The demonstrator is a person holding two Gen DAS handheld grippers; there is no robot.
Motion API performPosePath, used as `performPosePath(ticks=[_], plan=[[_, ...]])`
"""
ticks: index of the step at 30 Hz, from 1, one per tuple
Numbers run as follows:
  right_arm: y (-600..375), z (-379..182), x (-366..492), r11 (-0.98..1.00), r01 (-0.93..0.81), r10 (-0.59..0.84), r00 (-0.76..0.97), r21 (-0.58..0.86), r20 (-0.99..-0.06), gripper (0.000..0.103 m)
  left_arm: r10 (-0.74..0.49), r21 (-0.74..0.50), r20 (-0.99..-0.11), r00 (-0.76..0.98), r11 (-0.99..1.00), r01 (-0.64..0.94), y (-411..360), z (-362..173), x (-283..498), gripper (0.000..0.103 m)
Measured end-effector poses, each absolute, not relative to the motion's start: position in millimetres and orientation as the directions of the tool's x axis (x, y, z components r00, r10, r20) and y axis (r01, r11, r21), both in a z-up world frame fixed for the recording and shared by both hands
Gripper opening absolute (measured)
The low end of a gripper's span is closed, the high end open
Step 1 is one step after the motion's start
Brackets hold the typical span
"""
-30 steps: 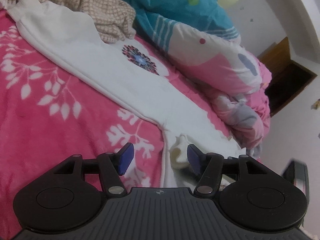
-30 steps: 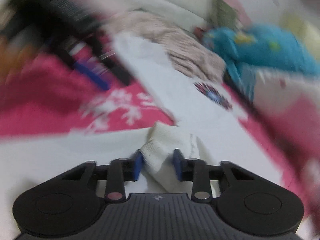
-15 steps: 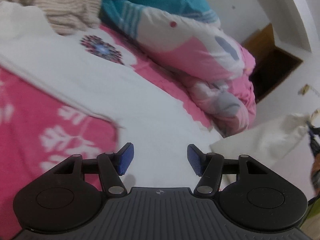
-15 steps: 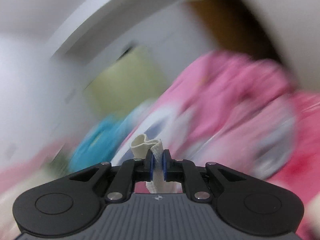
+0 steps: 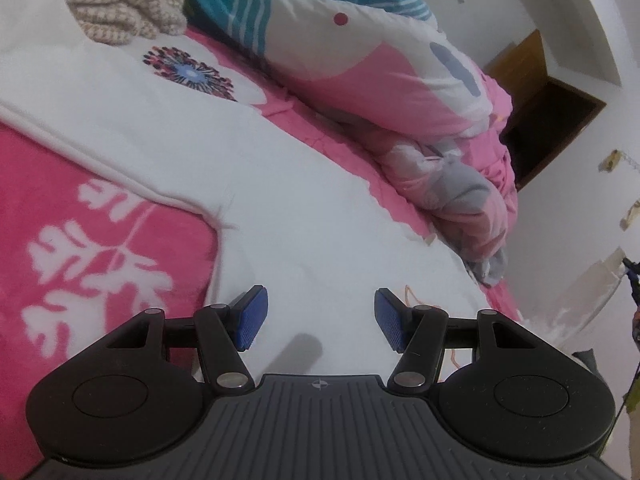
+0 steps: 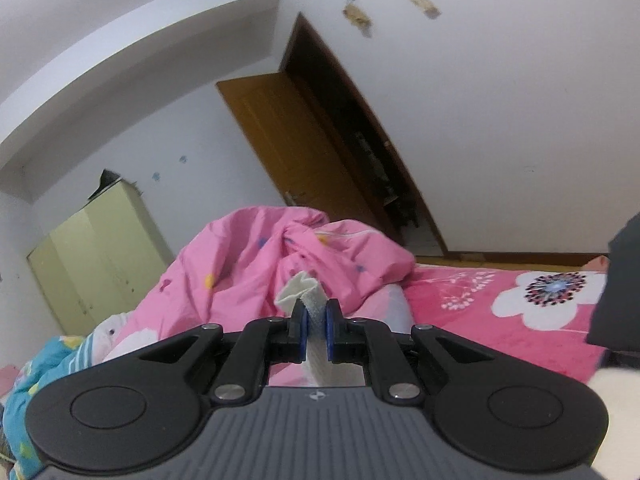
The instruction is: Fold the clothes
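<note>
Right gripper (image 6: 314, 322) clamped nearly closed on a folded strip of white ribbed garment cloth (image 6: 301, 294), its blue pads pressing the fabric from both sides, a small loop of it poking up past the tips and the rest hanging below; raised and pointing almost level across the room; beyond the tips a heaped pink quilt with coloured dots (image 6: 280, 264), then a brown wooden door (image 6: 296, 148) standing open on a dark doorway, a pale green wardrobe (image 6: 96, 252) at left, a pink flowered bedsheet (image 6: 500, 312) at right; nothing between pads and cloth. Left gripper (image 5: 321, 318) parted about halfway, holding nothing, blue pads hovering over the white long-sleeved garment (image 5: 256, 184) spread flat on a pink blanket with white leaf print (image 5: 92, 248); further out a beige checked knit garment (image 5: 116, 4) crumpled at the top left, touching the white one's far end; a rolled quilt in teal, white and pink (image 5: 380, 64) along the right of the white garment; at far right a white cloth end (image 5: 600, 284) lifted in the air. Against a second ago: right gripper then low over the bed with pads apart around the white cuff, now shut on it, lifted and rolled; left gripper shifted along the garment, opening unchanged, the cuff gone from beside its pads.
</note>
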State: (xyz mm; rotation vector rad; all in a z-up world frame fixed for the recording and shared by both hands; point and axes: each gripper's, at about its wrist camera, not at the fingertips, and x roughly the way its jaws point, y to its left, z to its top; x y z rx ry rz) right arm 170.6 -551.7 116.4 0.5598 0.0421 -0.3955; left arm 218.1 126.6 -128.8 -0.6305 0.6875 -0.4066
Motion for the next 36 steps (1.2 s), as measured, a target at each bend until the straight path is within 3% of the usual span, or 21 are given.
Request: performPosePath(ticks=[9, 13, 16, 18, 19, 20, 21, 23, 29, 32, 36], plan=[[-402, 151, 205, 0.945, 0.046, -0.021, 0.997, 0.323, -0.080, 0.009, -0.541, -0.680, -0.428, 0.724, 0.721, 0.136, 141, -127, 212, 0.059], [-307, 139, 214, 0.960, -0.149, 0.178, 0.978, 0.237, -0.109, 0.009, -0.550, -0.707, -0.421, 0.721, 0.697, 0.119, 148, -131, 214, 0.059], [-235, 93, 225, 0.946, -0.257, 0.294, 0.936, 0.199, -0.191, 0.009, -0.548, -0.711, -0.424, 0.721, 0.695, 0.110, 150, -134, 216, 0.059], [-187, 40, 238, 0.936, -0.296, 0.343, 0.889, 0.189, -0.304, 0.013, -0.546, -0.704, -0.426, 0.722, 0.701, 0.116, 149, -134, 216, 0.059], [-164, 12, 245, 0.930, -0.315, 0.364, 0.858, 0.188, -0.362, 0.016, -0.545, -0.698, -0.427, 0.721, 0.706, 0.120, 149, -134, 216, 0.059], [-142, -19, 254, 0.922, -0.338, 0.388, 0.803, 0.191, -0.452, 0.032, -0.545, -0.692, -0.428, 0.721, 0.711, 0.126, 148, -134, 216, 0.059], [-125, -49, 262, 0.914, -0.348, 0.404, 0.731, 0.208, -0.550, 0.041, -0.545, -0.688, -0.430, 0.720, 0.714, 0.130, 147, -134, 215, 0.059], [-104, -97, 270, 0.900, -0.345, 0.428, 0.591, 0.266, -0.683, 0.040, -0.545, -0.683, -0.434, 0.717, 0.718, 0.132, 147, -135, 214, 0.059], [-173, -63, 216, 0.858, -0.312, 0.498, 0.703, 0.408, -0.508, 0.043, -0.549, -0.675, -0.438, 0.712, 0.724, 0.144, 144, -136, 216, 0.059], [-237, -47, 172, 0.896, -0.236, 0.404, 0.783, 0.376, -0.472, 0.044, -0.528, -0.633, -0.454, 0.718, 0.758, 0.157, 137, -132, 213, 0.059], [-303, -48, 107, 0.967, -0.054, 0.178, 0.840, 0.247, -0.512, 0.043, -0.479, -0.543, -0.480, 0.735, 0.820, 0.180, 123, -121, 205, 0.059]])
